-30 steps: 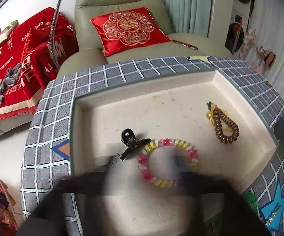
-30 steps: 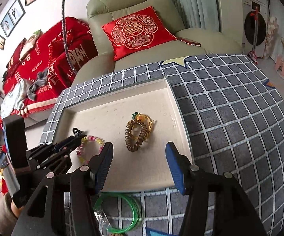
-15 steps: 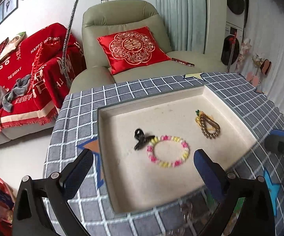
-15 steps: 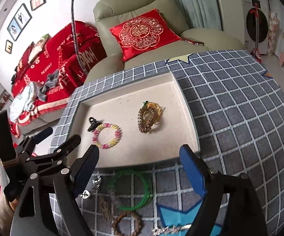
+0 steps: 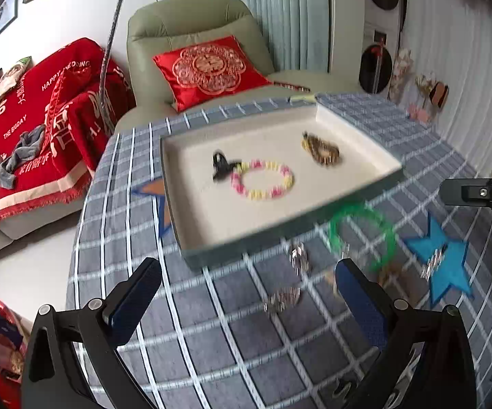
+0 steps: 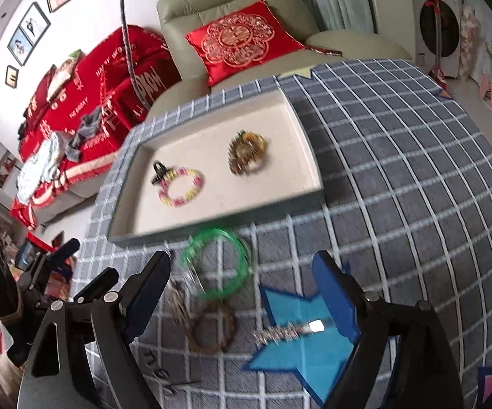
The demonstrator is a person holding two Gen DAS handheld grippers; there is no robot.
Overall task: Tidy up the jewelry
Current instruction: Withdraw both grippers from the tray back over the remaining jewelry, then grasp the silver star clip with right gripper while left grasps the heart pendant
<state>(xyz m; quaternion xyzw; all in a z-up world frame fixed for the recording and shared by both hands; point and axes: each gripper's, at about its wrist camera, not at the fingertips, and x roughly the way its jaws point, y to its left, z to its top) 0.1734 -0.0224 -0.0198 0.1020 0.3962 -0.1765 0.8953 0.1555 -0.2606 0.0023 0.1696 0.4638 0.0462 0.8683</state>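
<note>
Right wrist view: right gripper (image 6: pixel 242 289) jaws wide, holding nothing; left gripper (image 5: pixel 247 298) likewise.
Green plastic bangle (image 6: pixel 218 266) and brown beaded bracelet (image 6: pixel 212 329) lie on checked cloth before the cream tray (image 6: pixel 300 136) holding pink-yellow bead bracelet (image 6: pixel 181 187).

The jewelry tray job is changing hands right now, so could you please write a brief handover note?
Left gripper: open, empty, above the cloth in front of the tray.
Right gripper: open, empty, over the loose pieces.
Done, in the tray: black hair clip, pink-and-yellow bead bracelet, brown coil bracelet.
Left, on the cloth: green bangle, brown bead bracelet, silver hair clip on the blue star, plus small silver pieces, blurred.
</note>
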